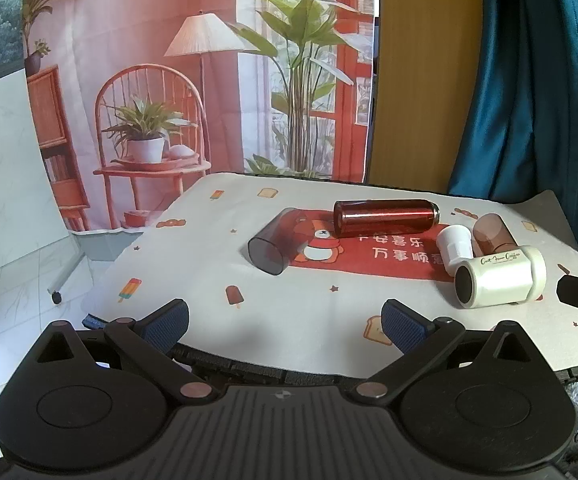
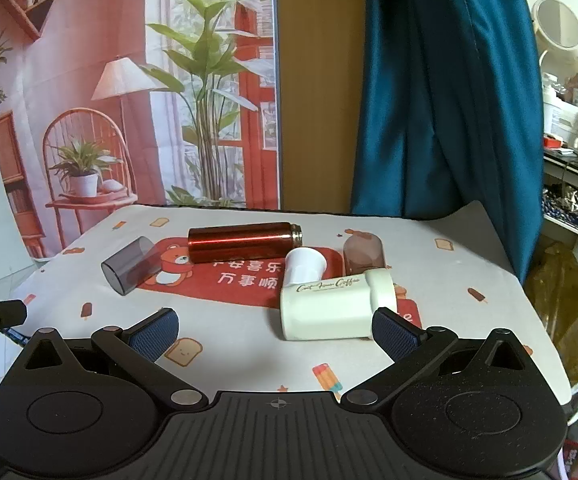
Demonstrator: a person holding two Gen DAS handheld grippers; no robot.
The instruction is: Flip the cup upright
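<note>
I see a surface point(image 2: 249, 364) covered by a pale cloth printed with toast slices and ice lollies, with a red panel point(image 2: 249, 280) at its middle showing a bear and white characters. Behind it hangs a printed backdrop point(image 2: 137, 92) of a pink room with a lamp, chair and plants; next to that is a yellow-brown panel point(image 2: 317, 92), then a teal curtain point(image 2: 445, 92). In the right wrist view, cluttered shelves and a round mirror point(image 2: 559, 24) stand at the far right.

Five vessels lie on their sides. A grey translucent cup point(image 1: 271, 242) lies left of the bear, its flat end toward me. A glossy red bottle point(image 1: 385, 217) lies crosswise at the back of the red panel. A small white cup point(image 2: 304, 265) lies with its open mouth facing me, touching a brown translucent cup point(image 2: 363, 255) on its right. The large white cup point(image 2: 335, 306), lettered in dark script, lies nearest, just in front of those two.

My left tongs point(image 1: 285, 322) are spread wide over the near edge, holding nothing. My right tongs point(image 2: 275, 330) are likewise apart, and the right pad point(image 2: 395, 334) sits just beside the large white cup's wider end; I cannot tell whether it touches.
</note>
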